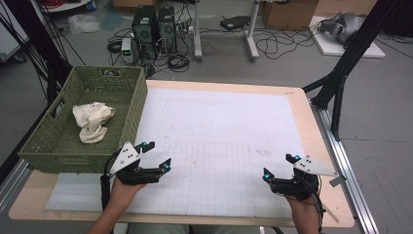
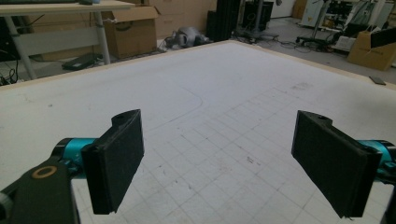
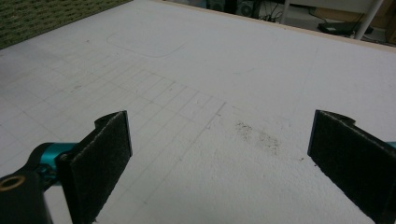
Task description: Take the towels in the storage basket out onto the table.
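At the far left of the high view a green basket (image 1: 58, 141) stands on the table's (image 1: 229, 87) left edge, partly overhanging it. Inside lies a cream cloth (image 1: 92, 121), crumpled, resting on the basket floor toward the left wall.

Just beside the basket's near right corner the left gripper (image 1: 158, 156) is held above a white mat (image 1: 219, 146), its jaws spread wide apart with nothing between them. Its grey plate tilts toward the basket; the left hand (image 1: 122, 191) comes in from the bottom edge. The cloth lies well apart from this gripper — beyond the basket wall.

In the left gripper view both pads (image 2: 116, 165) stand open over the mat's printed grid, and a faint curved outline is drawn farther off.

The mat covers most of the tabletop, with a bare wooden margin around it. A rounded outline and a fine grid mark its middle.

At the right, the right gripper (image 1: 280, 166) is held low over the mat's near right corner, jaws likewise parted and empty, held by the right hand (image 1: 303, 207).

In the right gripper view the pads (image 3: 100, 161) frame a grey smudge (image 3: 259, 135) on the mat — the basket's green weave fills the top left corner.
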